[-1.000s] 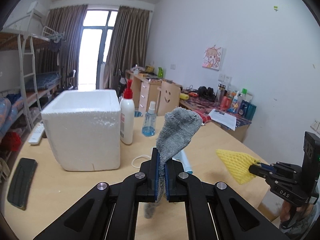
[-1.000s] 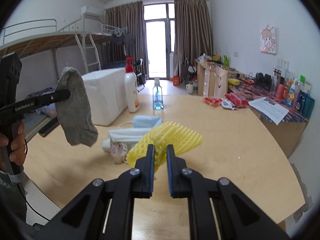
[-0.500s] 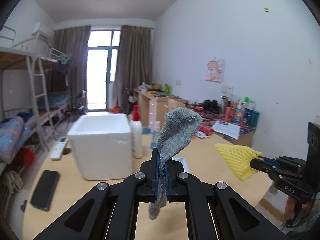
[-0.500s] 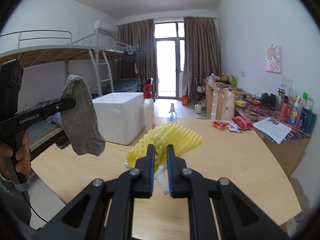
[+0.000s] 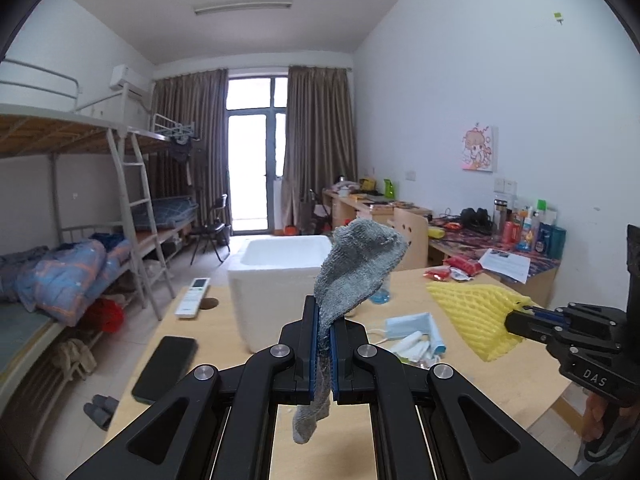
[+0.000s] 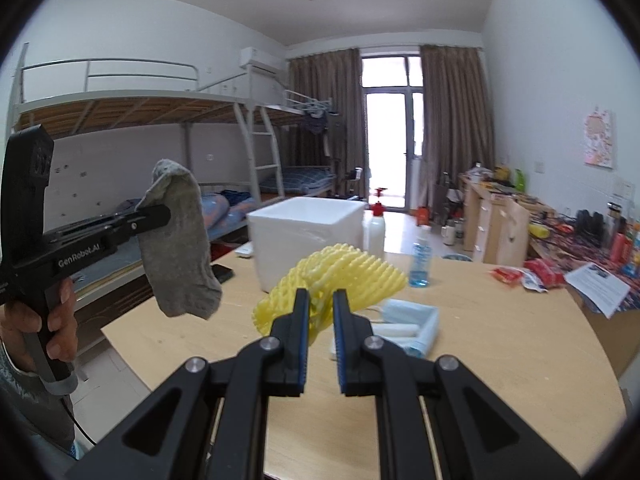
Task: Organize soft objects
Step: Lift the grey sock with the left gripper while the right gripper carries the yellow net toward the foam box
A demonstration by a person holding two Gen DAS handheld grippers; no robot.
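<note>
My left gripper [image 5: 324, 316] is shut on a grey sock [image 5: 356, 268], which stands up above the jaws and dangles below them. From the right wrist view the same sock [image 6: 176, 240] hangs from that gripper [image 6: 160, 213] at the left. My right gripper [image 6: 320, 300] is shut on a yellow foam fruit net [image 6: 340, 272]; the left wrist view has that net [image 5: 472, 316] at the right, above the table's edge. Both are held in the air, short of the white foam box [image 5: 276, 276] [image 6: 304, 236]. A blue face mask [image 5: 408, 326] [image 6: 408, 316] lies on the wooden table [image 6: 500, 360].
A spray bottle [image 6: 376, 228] and a small blue bottle [image 6: 420, 264] stand right of the box. A black phone [image 5: 166, 364] and a white remote [image 5: 194, 296] lie on the table's left side. A person's hand [image 6: 44, 320] grips the left handle. Bunk beds stand at the left, a cluttered desk [image 5: 500, 248] at the right.
Both grippers have pulled back and risen with their loads; the foam box and bottles now look smaller and lower, and more of the room shows. Both grips are unchanged.
</note>
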